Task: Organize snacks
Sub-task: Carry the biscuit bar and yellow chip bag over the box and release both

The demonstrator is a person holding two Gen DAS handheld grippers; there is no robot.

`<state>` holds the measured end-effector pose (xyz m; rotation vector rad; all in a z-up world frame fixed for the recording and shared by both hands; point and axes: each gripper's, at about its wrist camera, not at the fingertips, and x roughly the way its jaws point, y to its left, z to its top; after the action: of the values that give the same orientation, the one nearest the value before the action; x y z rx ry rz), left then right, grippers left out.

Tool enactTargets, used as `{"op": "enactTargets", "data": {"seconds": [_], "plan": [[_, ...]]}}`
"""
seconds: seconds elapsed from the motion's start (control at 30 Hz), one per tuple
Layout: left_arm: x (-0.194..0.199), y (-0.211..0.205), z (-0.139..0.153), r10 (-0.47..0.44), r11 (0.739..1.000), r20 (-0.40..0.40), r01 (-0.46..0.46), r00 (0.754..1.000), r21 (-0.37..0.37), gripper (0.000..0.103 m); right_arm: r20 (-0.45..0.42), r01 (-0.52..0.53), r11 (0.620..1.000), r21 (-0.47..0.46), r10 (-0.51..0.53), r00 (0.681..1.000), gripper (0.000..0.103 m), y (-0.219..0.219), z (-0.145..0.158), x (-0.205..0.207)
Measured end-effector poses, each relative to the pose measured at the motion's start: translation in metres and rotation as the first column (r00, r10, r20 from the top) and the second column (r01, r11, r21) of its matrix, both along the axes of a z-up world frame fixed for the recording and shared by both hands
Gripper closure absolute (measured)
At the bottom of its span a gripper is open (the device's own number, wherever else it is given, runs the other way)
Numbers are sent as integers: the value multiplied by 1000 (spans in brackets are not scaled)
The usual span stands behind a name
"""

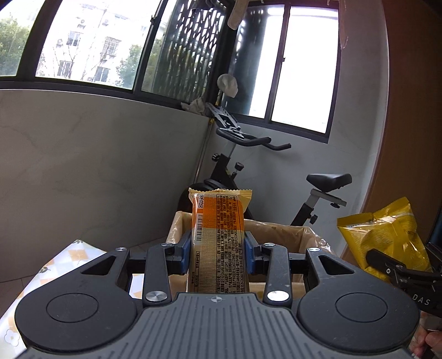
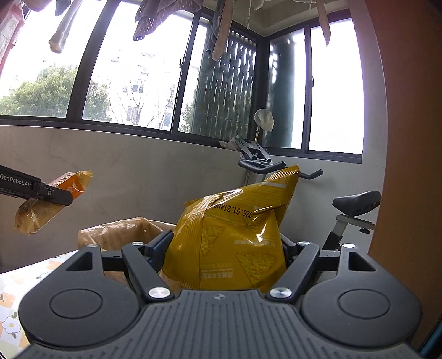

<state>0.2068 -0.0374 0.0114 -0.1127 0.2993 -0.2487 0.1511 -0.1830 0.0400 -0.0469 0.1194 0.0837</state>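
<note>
My left gripper (image 1: 218, 252): jaws part-closed, blue pads clamped on orange snack bar (image 1: 218, 221), held upright above lined cardboard box (image 1: 276, 234). My right gripper (image 2: 221, 250): jaws wider, gripping yellow chip bag (image 2: 232, 234), raised right of box. Exercise bike (image 1: 317, 182) behind box.

An exercise bike (image 1: 248, 171) stood in the corner under the dark-framed windows (image 1: 91, 47), its saddle (image 1: 328, 181) toward the brown wall (image 1: 414, 110). A pale cloth (image 1: 228, 84) sat above its handlebars (image 1: 257, 140). Laundry (image 2: 154, 19) hung overhead, and the tabletop (image 1: 63, 265) wore a flowered cover.
</note>
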Motion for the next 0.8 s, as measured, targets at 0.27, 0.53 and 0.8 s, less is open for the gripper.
{"op": "enactTargets", "data": {"seconds": [0.27,0.53,0.8], "plan": [[18,-10,3,-19,1000,2,19,1000,24,64,-37,-6,1000,24,7,999,27,-12,-2,38],[34,-13,-3,-23,999,-26,24,999,35,64,-73,-32,999,1,32,997,27,-8,-9,68],[53,-24,-14,-43,997,-76,48,996,61,64,-100,-40,999,22,42,994,27,-15,-16,84]]}}
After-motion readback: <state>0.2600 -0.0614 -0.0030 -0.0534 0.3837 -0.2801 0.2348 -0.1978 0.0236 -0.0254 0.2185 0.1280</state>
